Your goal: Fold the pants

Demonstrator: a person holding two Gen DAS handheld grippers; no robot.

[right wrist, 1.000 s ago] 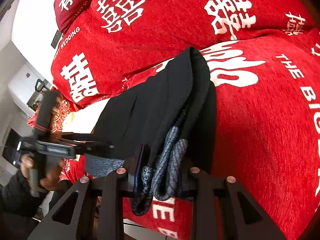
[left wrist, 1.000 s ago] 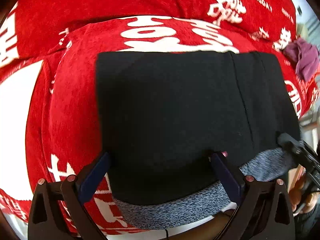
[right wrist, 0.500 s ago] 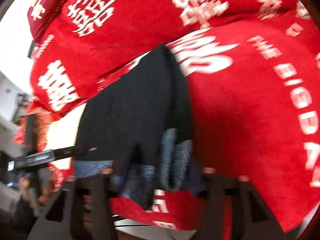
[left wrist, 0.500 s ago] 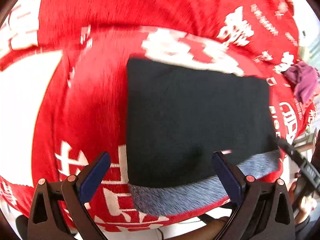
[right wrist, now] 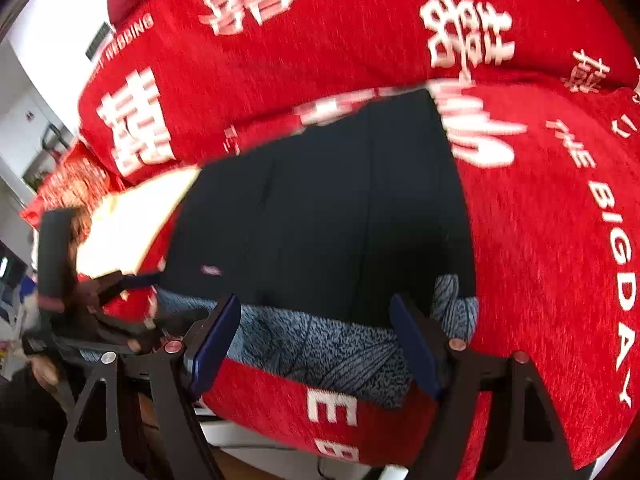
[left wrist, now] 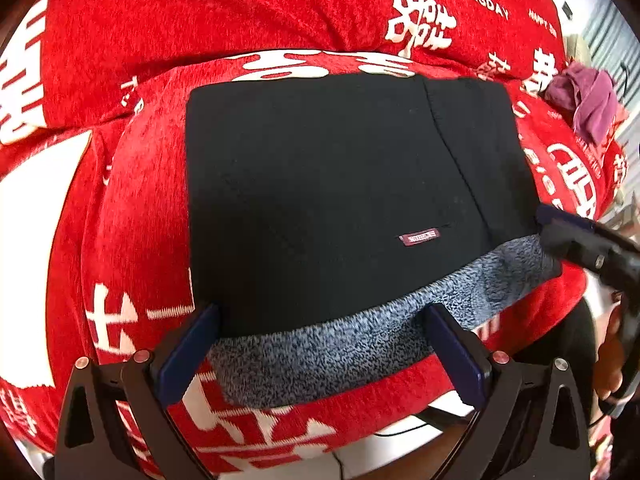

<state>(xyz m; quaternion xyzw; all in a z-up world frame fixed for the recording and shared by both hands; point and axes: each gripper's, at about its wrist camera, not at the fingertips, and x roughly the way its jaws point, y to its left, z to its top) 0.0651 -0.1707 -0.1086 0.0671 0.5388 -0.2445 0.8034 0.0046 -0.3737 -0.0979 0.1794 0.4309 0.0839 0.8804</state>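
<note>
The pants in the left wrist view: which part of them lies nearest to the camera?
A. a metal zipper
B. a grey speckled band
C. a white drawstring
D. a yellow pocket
B: the black pants lie folded flat on the red blanket, and their near edge is a grey speckled band that runs between the open jaws of the left gripper.
</note>
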